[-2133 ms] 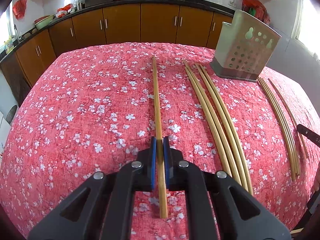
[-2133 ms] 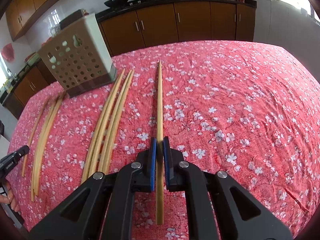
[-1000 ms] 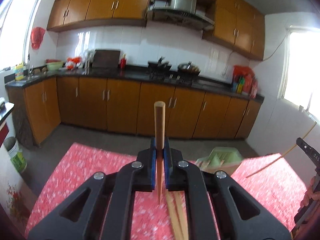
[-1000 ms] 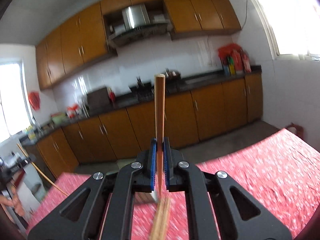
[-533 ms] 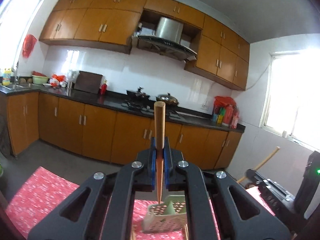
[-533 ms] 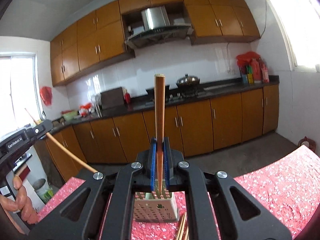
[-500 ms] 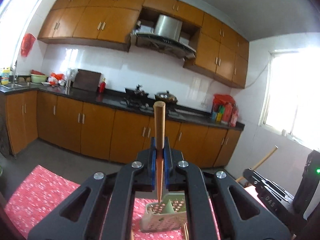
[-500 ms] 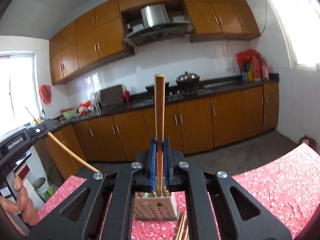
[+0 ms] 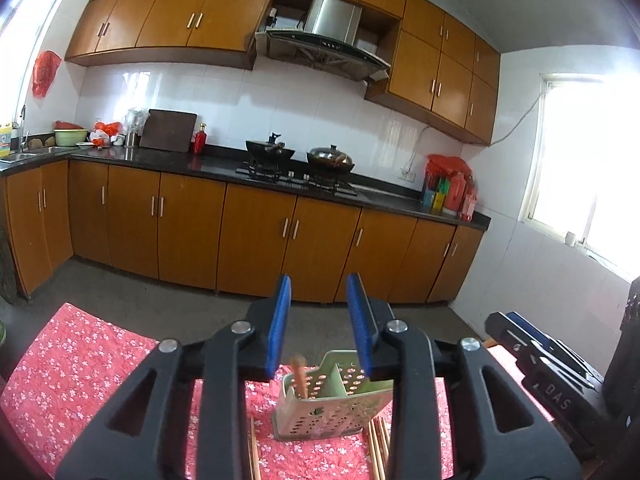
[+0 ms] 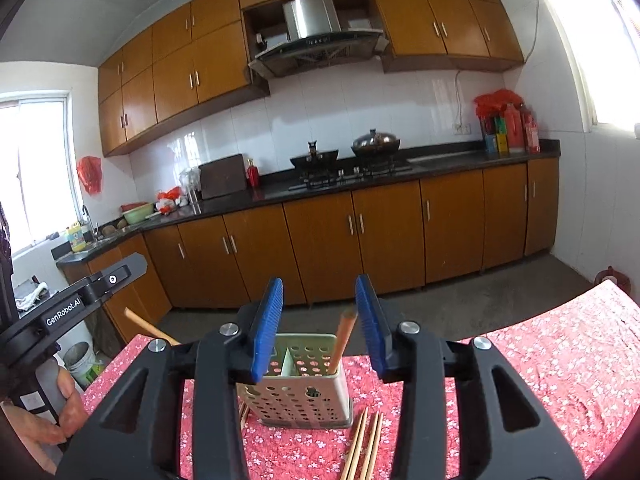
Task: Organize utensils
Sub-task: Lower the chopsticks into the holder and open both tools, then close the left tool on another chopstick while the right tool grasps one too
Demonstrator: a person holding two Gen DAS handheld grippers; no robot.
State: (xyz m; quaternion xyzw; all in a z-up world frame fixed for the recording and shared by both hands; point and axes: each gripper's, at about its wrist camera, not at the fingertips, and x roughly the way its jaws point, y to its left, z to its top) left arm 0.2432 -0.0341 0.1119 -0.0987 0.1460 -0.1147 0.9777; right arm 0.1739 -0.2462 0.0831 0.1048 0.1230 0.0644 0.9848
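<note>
Left gripper: jaws opening, blue pads apart, nothing between them; chopstick just released, standing at about 6 o'clock below the pads in the left compartment of the perforated holder on the red floral cloth. In the right wrist view, at 9 o'clock, a second chopstick pokes out beside the other tool, held by a hand; whether that stick is falling or resting cannot be told. Right gripper: jaws opening too, pads clear of the chopstick that leans at about 1 o'clock in the holder's right compartment, top end close to the right pad. Loose chopsticks lying on the cloth at 6 o'clock, just in front of the holder; more at its left foot. Risks, judged: top of the leaning stick snagged by the right pad on withdrawal, tipping it out or rocking the light holder; both tools crowding one small opening and knocking each other; loose sticks rolling if the cloth is dragged.
</note>
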